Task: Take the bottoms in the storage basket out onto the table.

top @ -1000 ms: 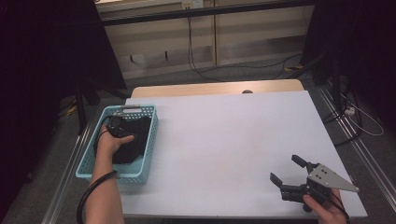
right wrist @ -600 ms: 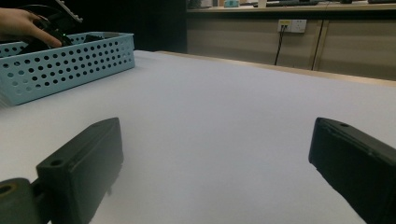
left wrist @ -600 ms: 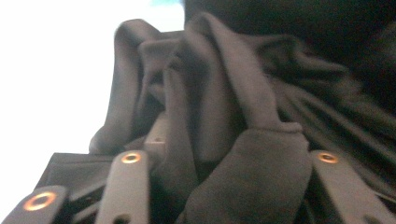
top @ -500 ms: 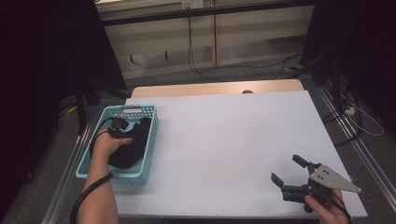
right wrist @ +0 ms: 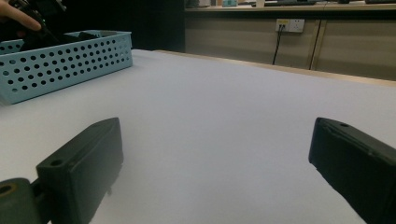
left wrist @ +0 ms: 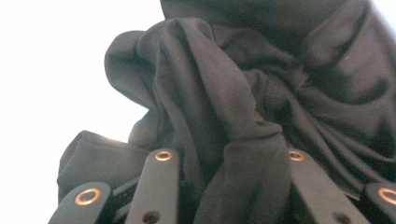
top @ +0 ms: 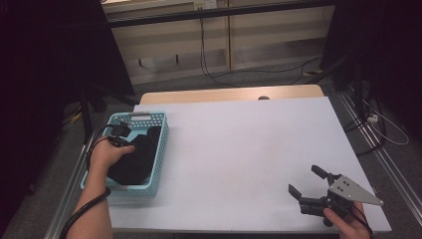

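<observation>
Left gripper jaws just closed, pinching black cloth, basket half-hidden; right gripper jaws spread.

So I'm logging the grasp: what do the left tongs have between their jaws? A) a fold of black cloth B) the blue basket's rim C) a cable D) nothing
A: in the left gripper view, a fold of black cloth is pinched between the left tongs' jaws.

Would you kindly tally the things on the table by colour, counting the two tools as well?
Black tools: 2, the left tool shut on the cloth, the right tool open over the white table
Black cloth: 1, bunched in the basket
Light blue basket: 1
Total: 4
</observation>
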The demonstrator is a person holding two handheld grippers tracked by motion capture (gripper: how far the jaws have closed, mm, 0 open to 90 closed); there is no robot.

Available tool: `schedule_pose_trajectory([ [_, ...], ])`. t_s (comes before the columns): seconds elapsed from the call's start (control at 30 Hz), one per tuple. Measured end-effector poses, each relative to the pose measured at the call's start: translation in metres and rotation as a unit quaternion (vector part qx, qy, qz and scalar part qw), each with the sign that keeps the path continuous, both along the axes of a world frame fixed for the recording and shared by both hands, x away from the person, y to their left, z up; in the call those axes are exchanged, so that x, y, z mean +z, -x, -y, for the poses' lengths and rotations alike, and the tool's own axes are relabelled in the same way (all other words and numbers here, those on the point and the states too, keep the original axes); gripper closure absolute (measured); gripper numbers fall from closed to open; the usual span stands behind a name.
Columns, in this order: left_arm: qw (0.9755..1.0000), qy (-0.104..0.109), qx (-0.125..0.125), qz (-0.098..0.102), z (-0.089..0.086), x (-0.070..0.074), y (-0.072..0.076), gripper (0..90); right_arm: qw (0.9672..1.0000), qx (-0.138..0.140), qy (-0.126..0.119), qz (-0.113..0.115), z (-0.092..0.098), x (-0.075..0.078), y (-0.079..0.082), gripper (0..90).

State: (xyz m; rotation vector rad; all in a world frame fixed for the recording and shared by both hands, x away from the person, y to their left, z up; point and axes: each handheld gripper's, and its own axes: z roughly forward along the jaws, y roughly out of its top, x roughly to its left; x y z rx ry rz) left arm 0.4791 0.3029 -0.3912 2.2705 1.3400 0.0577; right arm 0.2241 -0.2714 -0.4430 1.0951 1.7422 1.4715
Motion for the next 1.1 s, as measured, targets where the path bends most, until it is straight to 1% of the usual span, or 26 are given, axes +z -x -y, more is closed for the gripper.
schedule_pose_trajectory([
  [0.03,1.0,-0.001,0.003,0.005,-0.001,0.008,0.0,71.7,1.0,0.0,0.0,0.0,0.0,0.0,0.0,2.1],
  [0.07,1.0,-0.001,0.003,0.005,-0.001,0.008,0.0,71.7,1.0,0.0,0.0,0.0,0.0,0.0,0.0,2.1],
  [0.1,0.9999,-0.002,0.001,0.015,-0.002,0.018,0.0,71.8,1.0,0.0,-0.001,0.001,0.0,0.0,0.0,2.1],
  [0.13,0.9999,-0.002,0.001,0.015,-0.002,0.018,0.0,71.9,1.0,0.0,-0.001,0.001,0.0,0.0,0.0,2.1],
  [0.17,0.9997,0.0,0.002,0.026,-0.001,0.03,0.001,71.9,1.0,0.001,0.0,0.002,0.0,0.001,0.0,2.1],
  [0.27,0.999,-0.001,0.006,0.045,-0.001,0.046,0.0,72.1,1.0,0.001,0.001,0.003,0.0,0.001,0.0,2.1],
  [0.3,0.9989,0.003,0.009,0.045,-0.001,0.049,0.0,72.2,1.0,0.002,0.001,0.003,0.0,0.001,0.001,2.1],
  [0.33,0.9989,0.003,0.009,0.045,-0.001,0.049,0.0,72.2,1.0,0.0,0.0,0.003,0.0,0.001,0.0,2.1],
  [0.37,0.9988,0.004,0.009,0.047,-0.001,0.059,0.0,72.2,1.0,0.0,0.0,0.003,0.001,0.001,0.0,2.1],
  [0.4,0.9988,0.004,0.009,0.047,-0.001,0.059,0.0,72.2,1.0,0.0,0.0,0.003,0.001,0.001,0.0,2.1],
  [0.43,0.9988,0.004,0.012,0.048,0.0,0.067,-0.001,72.2,1.0,-0.001,0.0,0.003,0.001,0.001,0.0,2.1],
  [0.47,0.9988,0.004,0.012,0.048,0.0,0.067,-0.001,72.2,1.0,-0.001,0.0,0.003,0.001,0.001,0.0,2.1],
  [0.5,0.9987,0.004,0.012,0.049,0.001,0.073,-0.001,72.3,1.0,-0.001,0.001,0.003,0.001,0.001,0.0,2.1],
  [0.63,0.9982,0.003,0.018,0.058,0.003,0.093,-0.002,72.3,1.0,-0.001,0.0,0.003,0.001,0.001,0.0,2.1],
  [0.67,0.9983,0.004,0.015,0.056,0.004,0.098,-0.002,72.3,1.0,0.0,0.0,0.003,0.001,0.001,0.0,2.1],
  [0.7,0.998,0.002,0.015,0.062,0.005,0.103,-0.002,72.3,1.0,-0.001,0.001,0.004,0.001,0.001,0.0,2.1],
  [0.8,0.9981,0.007,0.009,0.061,0.009,0.118,-0.003,72.3,1.0,0.0,0.001,0.004,0.001,0.001,0.0,2.1],
  [0.83,0.998,0.001,0.006,0.063,0.01,0.124,-0.003,72.3,1.0,0.0,0.0,0.004,0.001,0.001,0.0,2.1],
  [0.93,0.9978,-0.001,-0.001,0.067,0.014,0.138,-0.003,72.3,1.0,0.0,-0.001,0.004,0.001,0.001,0.0,2.1],
  [0.97,0.9974,0.0,0.0,0.072,0.015,0.142,-0.003,72.3,1.0,0.001,-0.001,0.004,0.001,0.001,0.0,2.1],
  [1.0,0.9973,0.004,0.0,0.073,0.016,0.146,-0.003,72.3,1.0,0.001,-0.001,0.004,0.001,0.001,0.0,2.1],
  [1.03,0.9969,0.013,0.001,0.077,0.019,0.151,-0.002,72.3,1.0,0.001,-0.002,0.004,0.001,0.001,0.0,2.1],
  [1.07,0.9965,0.014,-0.003,0.082,0.021,0.157,-0.002,72.2,1.0,0.001,-0.001,0.004,0.001,0.001,0.0,2.1],
  [1.1,0.9961,0.021,-0.002,0.086,0.023,0.16,-0.002,72.3,1.0,0.0,-0.001,0.004,0.001,0.001,0.0,2.1],
])
